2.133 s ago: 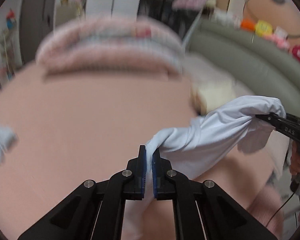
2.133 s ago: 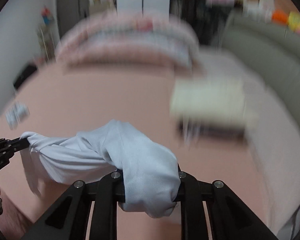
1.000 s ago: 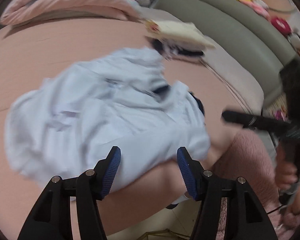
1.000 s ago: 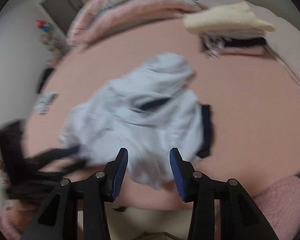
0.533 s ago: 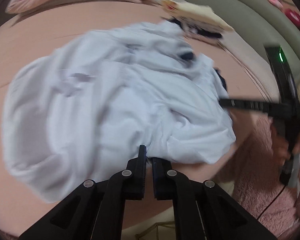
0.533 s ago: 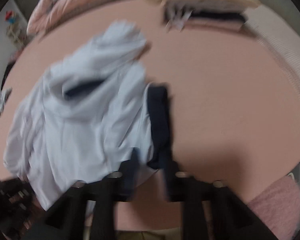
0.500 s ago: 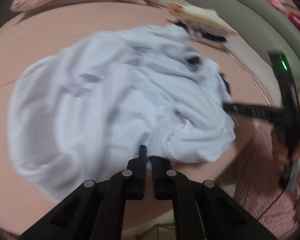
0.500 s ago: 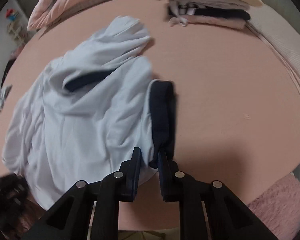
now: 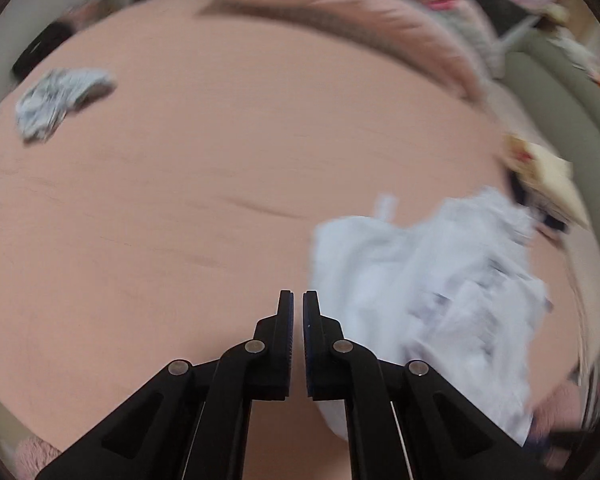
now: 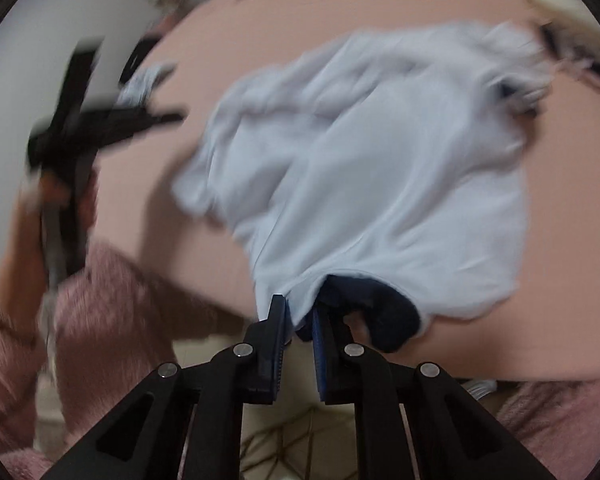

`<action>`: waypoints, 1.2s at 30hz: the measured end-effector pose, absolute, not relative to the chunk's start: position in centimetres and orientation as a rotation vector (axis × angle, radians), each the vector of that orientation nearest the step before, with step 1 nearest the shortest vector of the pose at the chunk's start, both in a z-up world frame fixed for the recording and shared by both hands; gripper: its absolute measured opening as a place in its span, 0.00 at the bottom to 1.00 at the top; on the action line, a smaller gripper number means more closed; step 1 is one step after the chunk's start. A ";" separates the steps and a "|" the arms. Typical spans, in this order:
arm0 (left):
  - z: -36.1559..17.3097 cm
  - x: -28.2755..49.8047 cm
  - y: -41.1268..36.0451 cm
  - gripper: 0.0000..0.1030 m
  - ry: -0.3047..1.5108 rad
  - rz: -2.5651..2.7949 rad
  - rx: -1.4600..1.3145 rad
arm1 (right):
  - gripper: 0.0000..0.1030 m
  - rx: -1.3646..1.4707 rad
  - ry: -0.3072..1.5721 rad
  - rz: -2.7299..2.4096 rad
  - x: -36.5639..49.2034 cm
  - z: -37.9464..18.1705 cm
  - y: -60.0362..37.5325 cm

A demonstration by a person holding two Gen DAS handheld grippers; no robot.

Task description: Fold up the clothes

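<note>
A crumpled pale-blue cotton garment with a dark navy band lies on the salmon-pink bed sheet, close to the bed's near edge. In the right wrist view it spreads from that edge up toward the far right corner of the bed, its navy band bunched at the near hem.

The right gripper has its blue-padded jaws narrowed onto this near hem: pale fabric and a bit of the navy band sit pinched between the pads, right at the bed's near edge.

The left gripper hovers above bare sheet with its jaws drawn together to a thin slit and nothing between them. The garment lies just to the right of its fingers in that view, not gripped by them. In the right wrist view the same left gripper appears as a blurred black tool to the left of the garment, carried by a hand in a fuzzy pink sleeve.

At the bed's far left lies a small grey-and-white patterned cloth. Along the far edge sits a rolled pink and grey quilt. At the right edge a stack of folded clothes topped by a cream piece rests just beyond the garment, beside an olive-green padded sofa back.
</note>
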State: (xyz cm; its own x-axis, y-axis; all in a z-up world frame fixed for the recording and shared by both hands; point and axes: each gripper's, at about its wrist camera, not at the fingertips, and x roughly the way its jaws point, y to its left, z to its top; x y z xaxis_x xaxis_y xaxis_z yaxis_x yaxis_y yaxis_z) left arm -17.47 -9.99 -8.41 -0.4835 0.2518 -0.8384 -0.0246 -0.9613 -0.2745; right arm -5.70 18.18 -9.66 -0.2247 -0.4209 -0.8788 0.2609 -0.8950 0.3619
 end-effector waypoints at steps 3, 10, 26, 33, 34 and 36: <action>-8.4 -14.8 -5.5 0.07 -0.351 2.364 -1.439 | 0.16 1.574 -0.258 -2.319 -6.5 -8.3 22.2; -10.2 -11.4 4.4 0.21 -0.315 2.136 -1.410 | 0.19 1.702 -0.413 -2.535 -9.0 -11.7 29.2; -12.9 -11.5 3.8 0.16 0.072 2.336 -1.538 | 0.22 1.654 -0.174 -2.084 -8.3 -15.8 19.1; -11.2 -17.4 -3.5 0.16 0.227 2.622 -1.638 | 0.22 1.577 -0.197 -2.164 -8.2 -13.1 20.9; -11.1 -17.9 -4.3 0.16 0.245 2.642 -1.661 | 0.22 1.589 -0.222 -2.216 -8.7 -13.0 22.2; -10.4 -17.9 -5.1 0.16 0.229 2.673 -1.674 | 0.22 1.634 -0.269 -2.316 -9.3 -13.1 25.0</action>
State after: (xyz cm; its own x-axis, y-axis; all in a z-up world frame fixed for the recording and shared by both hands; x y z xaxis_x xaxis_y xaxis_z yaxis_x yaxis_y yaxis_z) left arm -17.87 -5.10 -10.41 -0.4392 -0.0941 -0.8934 -0.0594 -0.9893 0.1334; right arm -9.31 24.97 -13.08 -0.3124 -0.3427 -0.8860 0.1303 -0.9393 0.3174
